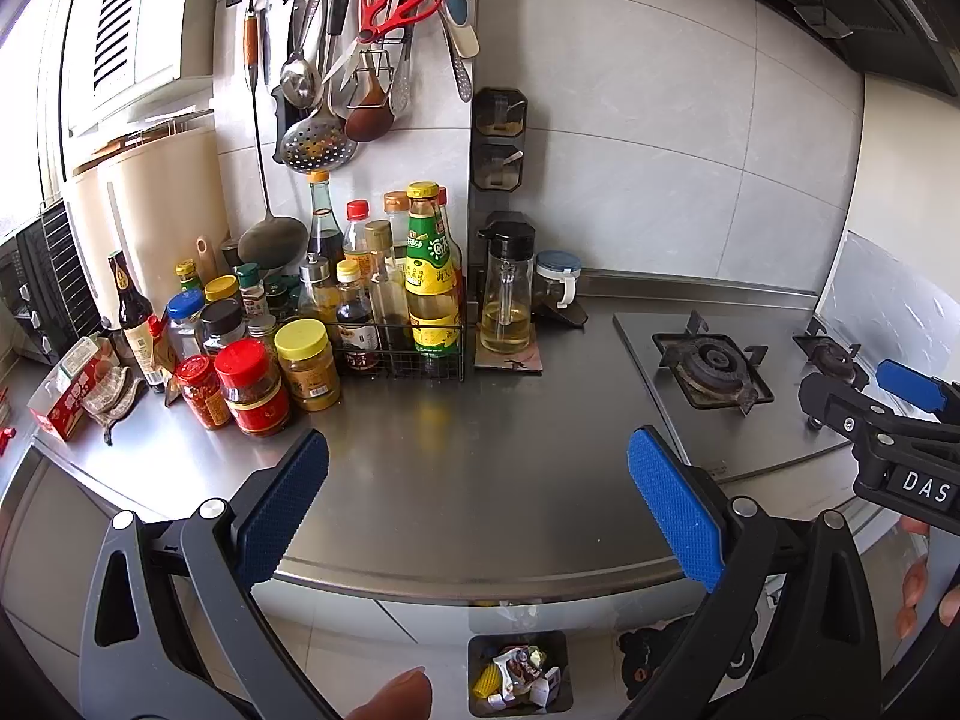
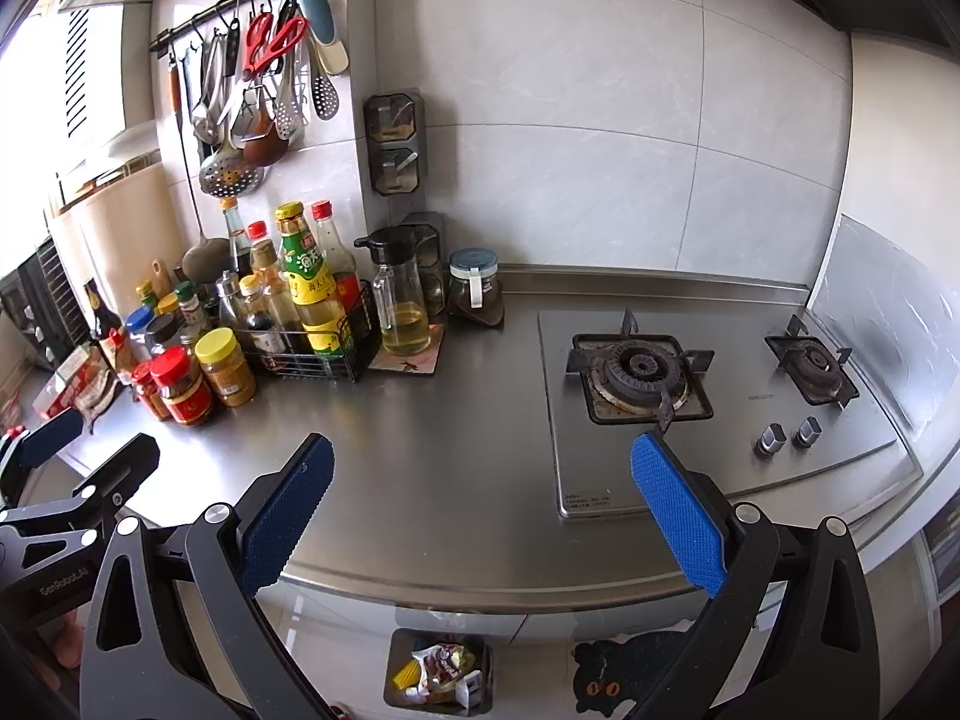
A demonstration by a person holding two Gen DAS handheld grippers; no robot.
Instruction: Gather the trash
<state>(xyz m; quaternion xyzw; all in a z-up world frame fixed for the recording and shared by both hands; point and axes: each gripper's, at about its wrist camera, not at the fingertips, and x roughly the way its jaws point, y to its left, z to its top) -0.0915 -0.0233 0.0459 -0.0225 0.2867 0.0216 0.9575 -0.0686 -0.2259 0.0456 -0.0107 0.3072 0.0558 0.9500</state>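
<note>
Crumpled wrappers and scraps of trash (image 2: 441,669) lie in a small dark rectangular bin (image 2: 393,669) on the floor below the steel countertop (image 2: 456,480) edge. The left gripper (image 1: 477,495), jaws spread and empty, hovers above the counter front; to its right the right gripper (image 2: 480,495) is likewise spread and empty.

A steel counter (image 2: 456,480) was seen carrying jars and bottles (image 2: 198,378) at the left, an oil dispenser (image 2: 403,300) on a coaster (image 2: 414,363), and a two-burner hob (image 2: 708,414).
</note>
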